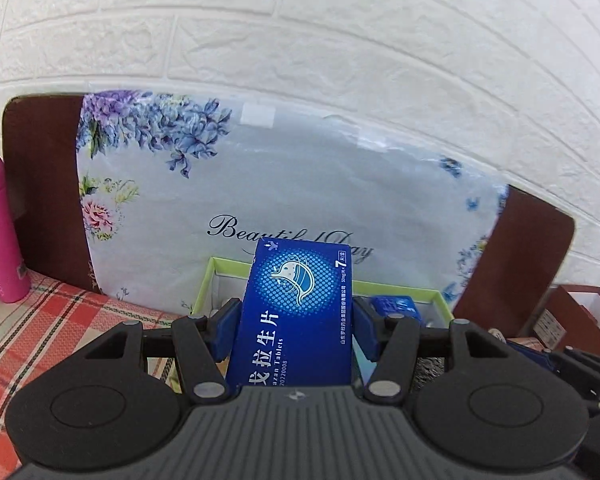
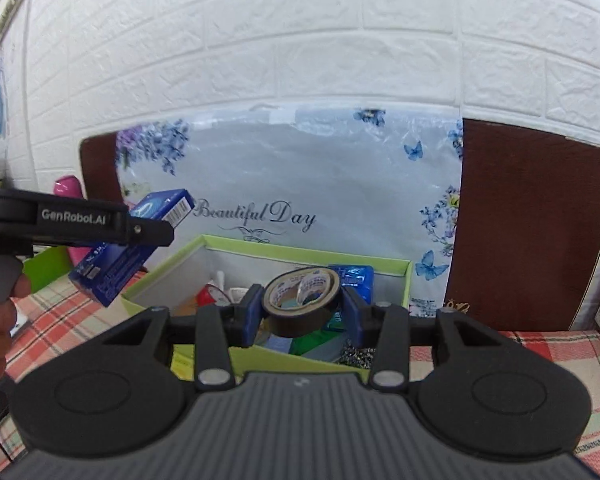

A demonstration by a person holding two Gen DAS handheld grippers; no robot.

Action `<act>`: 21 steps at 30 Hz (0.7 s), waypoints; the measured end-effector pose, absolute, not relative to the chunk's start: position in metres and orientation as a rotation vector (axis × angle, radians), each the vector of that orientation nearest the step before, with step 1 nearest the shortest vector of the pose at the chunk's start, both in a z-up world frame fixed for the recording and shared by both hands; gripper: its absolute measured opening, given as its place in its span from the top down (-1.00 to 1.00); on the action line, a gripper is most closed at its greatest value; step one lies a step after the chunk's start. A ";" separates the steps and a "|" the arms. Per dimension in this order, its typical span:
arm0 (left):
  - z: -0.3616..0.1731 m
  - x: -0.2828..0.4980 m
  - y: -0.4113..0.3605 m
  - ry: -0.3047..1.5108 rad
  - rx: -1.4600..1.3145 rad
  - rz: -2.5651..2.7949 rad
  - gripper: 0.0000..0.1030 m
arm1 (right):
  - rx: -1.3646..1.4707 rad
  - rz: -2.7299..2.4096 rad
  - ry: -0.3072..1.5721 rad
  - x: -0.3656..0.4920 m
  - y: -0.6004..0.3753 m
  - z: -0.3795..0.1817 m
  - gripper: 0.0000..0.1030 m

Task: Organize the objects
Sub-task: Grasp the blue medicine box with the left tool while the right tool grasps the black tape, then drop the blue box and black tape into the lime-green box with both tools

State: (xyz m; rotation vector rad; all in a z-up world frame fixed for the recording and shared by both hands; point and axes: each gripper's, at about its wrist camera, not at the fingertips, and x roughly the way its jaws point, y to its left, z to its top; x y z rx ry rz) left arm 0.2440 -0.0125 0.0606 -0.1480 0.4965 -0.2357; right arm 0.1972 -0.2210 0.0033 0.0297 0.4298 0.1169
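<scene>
My left gripper [image 1: 296, 316] is shut on a blue tablet box [image 1: 296, 312] and holds it tilted above the near left side of a green-rimmed storage box [image 1: 400, 289]. The same gripper [image 2: 140, 236] and tablet box [image 2: 116, 268] show at the left of the right wrist view. My right gripper [image 2: 302, 306] is shut on a black roll of tape [image 2: 300, 300], held over the green-rimmed box [image 2: 406, 280]. Inside that box lie a blue packet [image 2: 354, 280], a red-and-white item [image 2: 208, 294], green packets and a metal scourer [image 2: 354, 354].
The box stands on a red checked tablecloth [image 2: 540, 360]. A floral "Beautiful Day" board [image 2: 300, 184] leans on the white brick wall behind it. A pink bottle [image 1: 0, 232] stands at the left. A brown-red box [image 1: 576, 316] sits at the right.
</scene>
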 end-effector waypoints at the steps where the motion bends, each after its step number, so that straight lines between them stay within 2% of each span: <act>1: 0.058 0.251 -0.014 0.506 -0.144 -0.225 -0.18 | 0.032 0.112 0.437 0.204 -0.220 0.001 0.20; 5: 0.048 0.271 -0.018 0.500 -0.131 -0.183 -0.21 | 0.019 0.090 0.460 0.231 -0.218 -0.007 0.20; 6: 0.045 0.273 -0.019 0.490 -0.125 -0.149 -0.55 | 0.019 0.095 0.469 0.237 -0.219 -0.011 0.11; 7: 0.041 0.275 -0.019 0.499 -0.111 -0.118 -0.80 | 0.018 0.108 0.485 0.243 -0.220 -0.015 -0.22; 9: 0.032 0.270 -0.014 0.504 -0.098 -0.110 -0.80 | 0.024 0.064 0.521 0.244 -0.224 -0.022 -0.47; 13: 0.014 0.256 0.004 0.553 -0.168 -0.162 -0.80 | 0.047 0.052 0.473 0.216 -0.242 -0.031 -0.64; 21: 0.019 0.232 -0.006 0.516 -0.137 -0.186 -0.80 | 0.074 0.036 0.476 0.189 -0.249 -0.038 -0.66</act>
